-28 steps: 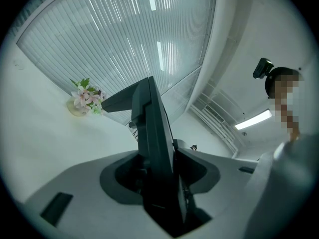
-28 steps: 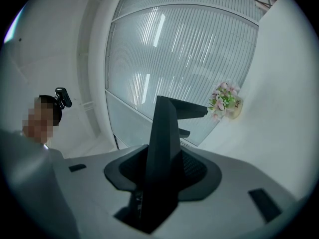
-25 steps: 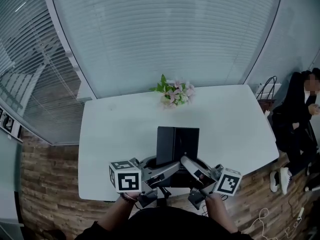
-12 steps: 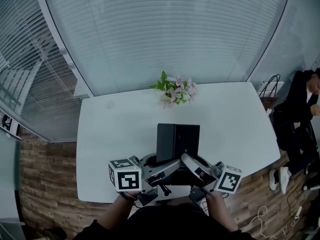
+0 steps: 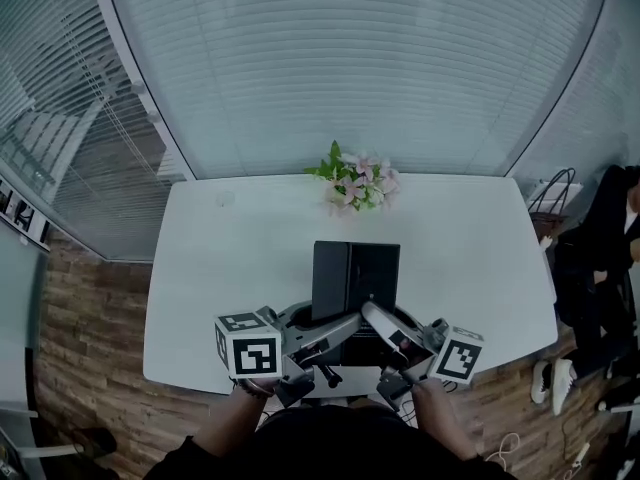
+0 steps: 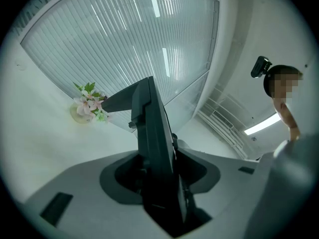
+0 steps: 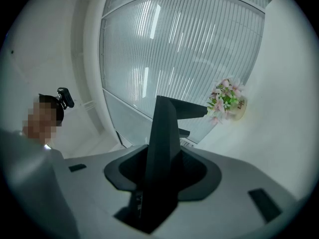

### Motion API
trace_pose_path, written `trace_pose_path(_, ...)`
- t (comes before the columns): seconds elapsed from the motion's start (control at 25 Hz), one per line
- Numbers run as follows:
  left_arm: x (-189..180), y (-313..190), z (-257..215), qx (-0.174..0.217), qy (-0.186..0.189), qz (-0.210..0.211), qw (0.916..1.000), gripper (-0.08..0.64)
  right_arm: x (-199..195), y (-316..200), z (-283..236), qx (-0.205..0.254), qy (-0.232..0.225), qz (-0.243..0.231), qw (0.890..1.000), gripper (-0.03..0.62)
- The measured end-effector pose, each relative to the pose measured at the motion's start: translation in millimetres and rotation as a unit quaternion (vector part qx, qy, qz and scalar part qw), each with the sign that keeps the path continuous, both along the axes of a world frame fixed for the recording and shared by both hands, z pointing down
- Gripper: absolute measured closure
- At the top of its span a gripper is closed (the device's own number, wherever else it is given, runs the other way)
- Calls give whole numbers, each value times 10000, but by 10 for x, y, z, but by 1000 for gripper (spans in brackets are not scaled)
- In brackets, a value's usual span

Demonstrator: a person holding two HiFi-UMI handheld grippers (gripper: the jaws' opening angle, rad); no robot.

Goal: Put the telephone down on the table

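Observation:
The telephone is a flat black slab, held above the near part of the white table. My left gripper grips its near left edge and my right gripper its near right edge, tips almost meeting. In the left gripper view the telephone stands edge-on between the jaws of the left gripper, pads pressed on it. The right gripper view shows the same: the telephone is clamped in the right gripper.
A small pot of pink flowers stands at the table's far edge. A glass wall with blinds runs behind it. A person in dark clothes sits off the table's right end, with a wire-handled bag nearby. Wooden floor surrounds the table.
Both grippers have carried the telephone a little forward over the table, still gripping it the same way. My view has swung slightly left, so the seated person sits nearer the right border.

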State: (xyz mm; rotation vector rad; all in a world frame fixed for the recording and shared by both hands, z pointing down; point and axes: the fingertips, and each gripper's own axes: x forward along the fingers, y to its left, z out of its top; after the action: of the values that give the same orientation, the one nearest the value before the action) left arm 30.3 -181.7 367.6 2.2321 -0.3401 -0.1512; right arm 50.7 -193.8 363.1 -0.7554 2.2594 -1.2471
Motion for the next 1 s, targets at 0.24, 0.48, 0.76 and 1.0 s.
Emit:
trace_pose_path(0.24,135,-38,23,-29,-28,-250,9997,354,146,-52,48,-15,51,-242,9997,422)
trace_pose_path(0.48,231,-105,52,-57,-26,-376,9993,353,232,-124,64,-33,33,-374,9993,422)
trace_pose_path(0.76,292,-189,153,-155,-39,-458,9988,353,294,-215,164,-114,36,-445,9989,422)
trace_pose_path(1.0,293,-232,234,-200,-45,-510,9985,353,295,-261,244,-161,41,-501,9986,422)
